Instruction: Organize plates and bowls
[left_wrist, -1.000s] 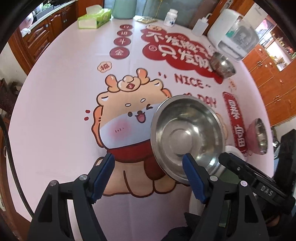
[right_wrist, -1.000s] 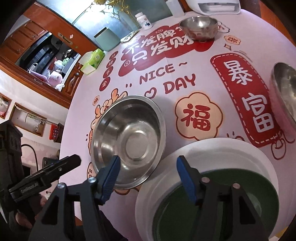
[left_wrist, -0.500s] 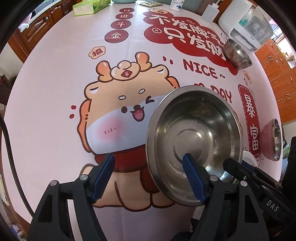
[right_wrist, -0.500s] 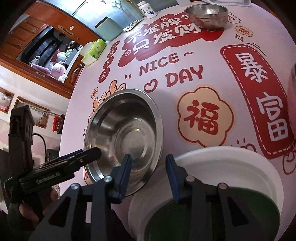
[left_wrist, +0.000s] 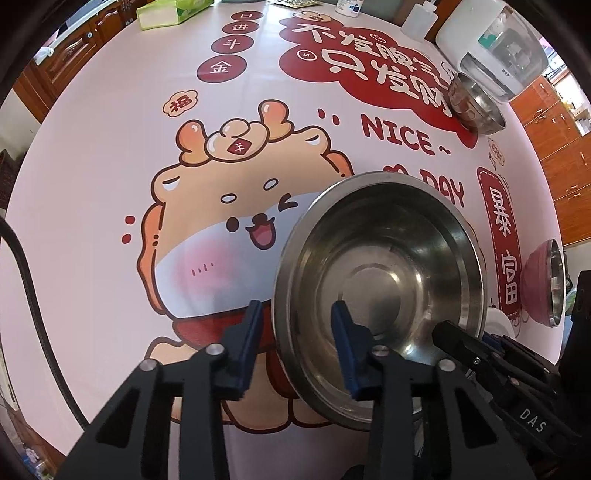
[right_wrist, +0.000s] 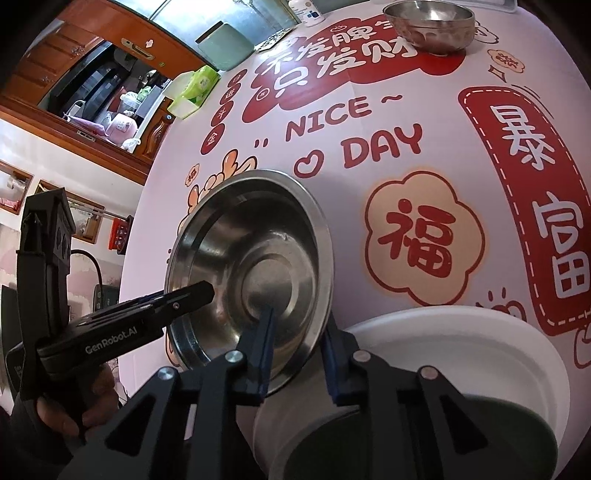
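Observation:
A large steel bowl (left_wrist: 380, 280) sits upright on the printed tablecloth (left_wrist: 110, 184). My left gripper (left_wrist: 297, 332) straddles its left rim, one finger outside and one inside; the jaws are closing, and a strip of cloth still shows between the outer pad and the rim. From the other side, my right gripper (right_wrist: 297, 336) has its jaws closing on the near right rim of the same bowl (right_wrist: 251, 258), with the bowl wall filling the gap between the pads. Right behind that gripper, a white plate (right_wrist: 461, 332) holds a dark green dish (right_wrist: 369, 443).
A small steel bowl (left_wrist: 476, 110) stands at the far right near a white appliance (left_wrist: 495, 55). Another steel bowl (left_wrist: 554, 284) lies by the right table edge. A green tissue box (left_wrist: 173, 11) and bottles sit at the far edge. A person's hand (right_wrist: 55, 417) holds the left gripper.
Both pairs of jaws have narrowed around the large bowl's rim. The left gripper came down closer to the bowl, and the right gripper settled onto its near right rim.

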